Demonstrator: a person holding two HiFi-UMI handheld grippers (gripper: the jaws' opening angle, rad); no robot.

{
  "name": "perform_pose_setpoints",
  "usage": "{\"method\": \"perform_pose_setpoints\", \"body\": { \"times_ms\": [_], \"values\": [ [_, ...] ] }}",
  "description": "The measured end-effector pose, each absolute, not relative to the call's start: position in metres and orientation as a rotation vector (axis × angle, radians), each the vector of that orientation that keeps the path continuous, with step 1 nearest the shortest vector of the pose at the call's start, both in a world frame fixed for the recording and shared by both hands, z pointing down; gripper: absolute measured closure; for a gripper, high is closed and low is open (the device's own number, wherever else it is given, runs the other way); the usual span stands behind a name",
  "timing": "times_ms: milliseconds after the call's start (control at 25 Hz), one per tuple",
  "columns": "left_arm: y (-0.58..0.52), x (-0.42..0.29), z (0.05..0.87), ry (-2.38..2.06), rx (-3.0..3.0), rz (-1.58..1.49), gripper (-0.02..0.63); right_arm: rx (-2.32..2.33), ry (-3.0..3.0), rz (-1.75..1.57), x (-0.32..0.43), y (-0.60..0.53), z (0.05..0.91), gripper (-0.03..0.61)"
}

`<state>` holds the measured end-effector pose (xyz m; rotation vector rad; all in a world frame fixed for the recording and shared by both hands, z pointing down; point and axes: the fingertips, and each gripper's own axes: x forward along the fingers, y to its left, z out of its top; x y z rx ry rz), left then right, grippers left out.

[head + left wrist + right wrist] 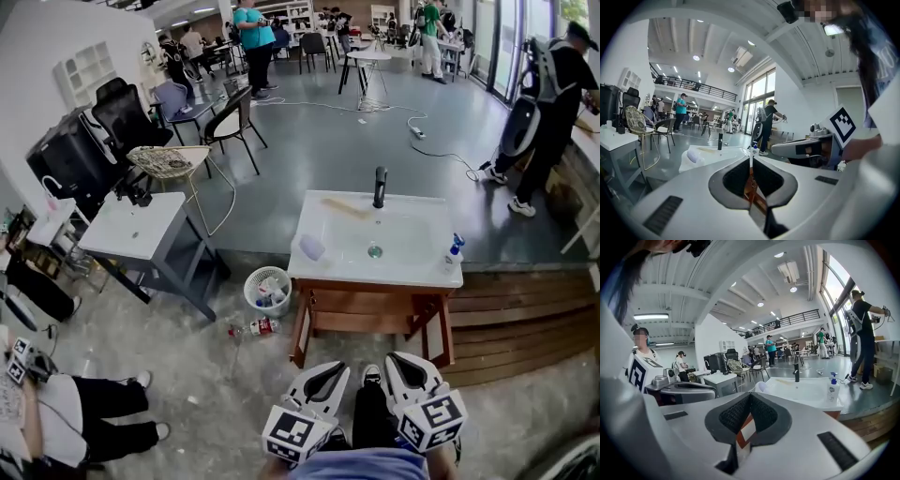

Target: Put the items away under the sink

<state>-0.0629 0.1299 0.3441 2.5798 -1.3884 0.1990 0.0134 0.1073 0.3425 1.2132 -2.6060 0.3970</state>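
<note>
Your left hand-held gripper and right hand-held gripper, at bottom centre, both have their jaws pressed together and hold nothing. A pump bottle stands on the sink rim, centre right. Only the head view shows the white basket, centre left, holding assorted packaging.

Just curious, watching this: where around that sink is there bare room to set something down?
The basin is bare between the faucet and the pump bottle; the wooden shelf below looks empty. Crowded: the floor left of the stand, with the basket and a fallen bottle.
</note>
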Motion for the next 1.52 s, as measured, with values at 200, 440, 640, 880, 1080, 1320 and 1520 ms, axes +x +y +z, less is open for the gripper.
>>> {"method": "perform_pose_setpoints", "body": {
  "times_ms": [200, 440, 640, 880, 1080, 1320, 1520],
  "values": [
    [0.090, -0.074, 0.353, -1.453, 2.548, 0.212, 0.595, 1.160, -2.648, 0.397, 0.004, 0.063, 0.347, 0.565],
    [0.012, -0.079, 0.359, -1.533, 2.485, 0.233, 0.595, 1.068, -2.665, 0.386, 0.001, -0.021, 0.352, 0.565],
    [-0.058, -0.074, 0.353, -1.576, 2.453, 0.226, 0.595, 0.999, -2.685, 0.379, -0.002, -0.091, 0.345, 0.565],
    [-0.132, -0.063, 0.357, -1.626, 2.399, 0.251, 0.595, 0.921, -2.712, 0.389, 0.004, -0.163, 0.346, 0.565],
    [-0.169, -0.065, 0.361, -1.684, 2.341, 0.240, 0.595, 0.900, -2.706, 0.410, 0.015, -0.200, 0.355, 0.565],
    [-0.185, -0.075, 0.369, -1.700, 2.319, 0.292, 0.595, 0.877, -2.710, 0.460, 0.015, -0.220, 0.366, 0.565],
    [-0.201, -0.088, 0.371, -1.717, 2.298, 0.331, 0.594, 0.841, -2.719, 0.491, 0.007, -0.233, 0.369, 0.565]
  ]
}}
